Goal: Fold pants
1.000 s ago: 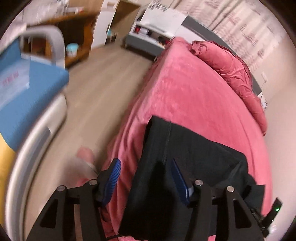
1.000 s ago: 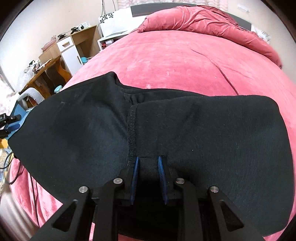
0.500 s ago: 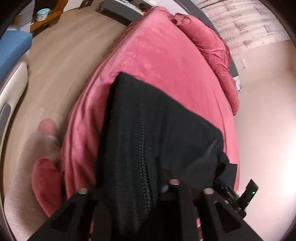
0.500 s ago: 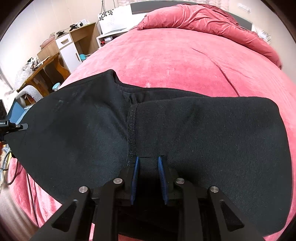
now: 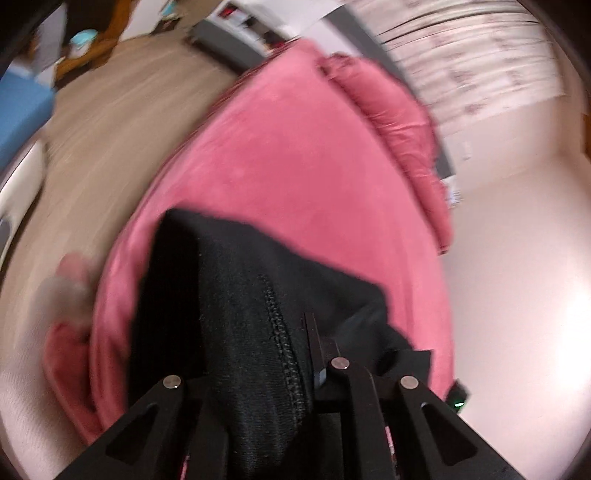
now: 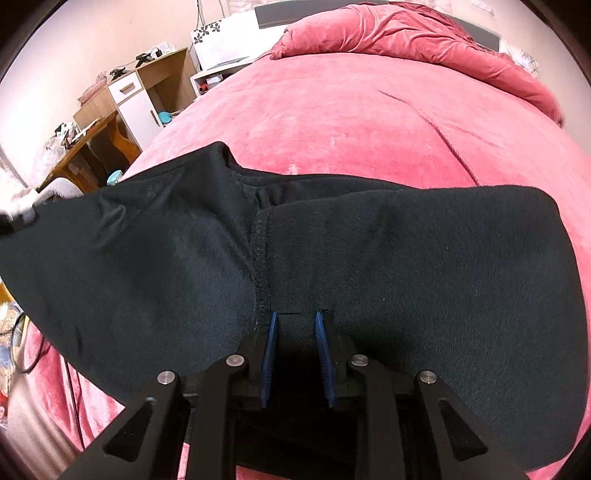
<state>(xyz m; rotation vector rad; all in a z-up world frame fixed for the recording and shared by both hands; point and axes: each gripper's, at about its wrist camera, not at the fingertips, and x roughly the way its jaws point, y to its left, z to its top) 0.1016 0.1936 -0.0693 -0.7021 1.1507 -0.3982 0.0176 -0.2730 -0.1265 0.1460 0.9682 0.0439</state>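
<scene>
Lying across the pink bed (image 6: 369, 122), the black pants (image 6: 406, 258) are gripped at two places. The left hand-held gripper (image 5: 295, 354) is clamped on a bunched fold with a stitched seam, lifted off the cover. The right hand-held gripper (image 6: 295, 325) pinches the near edge beside the centre seam.

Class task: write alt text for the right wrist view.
The right gripper pinches the near edge of black fleece pants spread across a pink velvet bedspread. A rumpled pink duvet lies beyond.
</scene>
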